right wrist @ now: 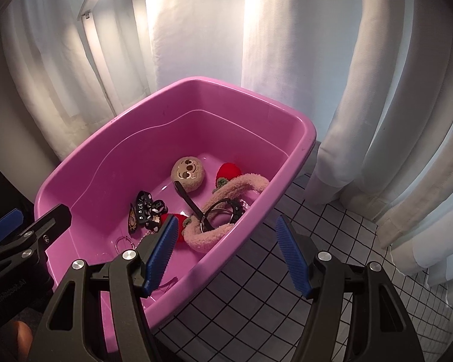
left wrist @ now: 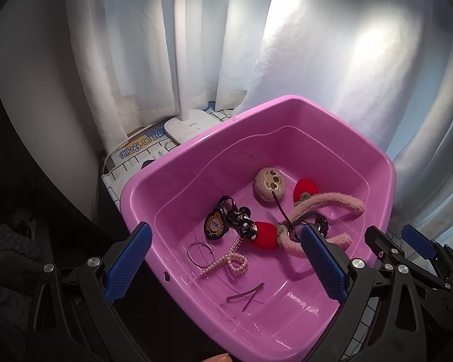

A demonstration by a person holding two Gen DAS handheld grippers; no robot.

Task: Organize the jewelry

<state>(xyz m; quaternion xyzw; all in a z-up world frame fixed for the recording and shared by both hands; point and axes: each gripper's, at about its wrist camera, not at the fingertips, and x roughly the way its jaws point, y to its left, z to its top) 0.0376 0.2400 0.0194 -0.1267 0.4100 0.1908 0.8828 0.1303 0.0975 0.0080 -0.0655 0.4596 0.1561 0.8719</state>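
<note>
Jewelry (left wrist: 223,261) (in the pink tub (left wrist: 287,111)) lies between the left hand-held gripper's (left wrist: 226,264) wide, empty jaws.

Necklace (left wrist: 231,264) and headband (left wrist: 323,211) lie in the tub (left wrist: 178,166)

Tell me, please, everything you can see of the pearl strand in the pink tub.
The pearl strand is a string of small, glossy, cream beads, lying slack in loose loops on the floor of the pink tub, near its front. One end runs up toward the black patterned ribbon; its loops rest beside, perhaps touching, the thin pink bangle. Nothing grips it.
</note>
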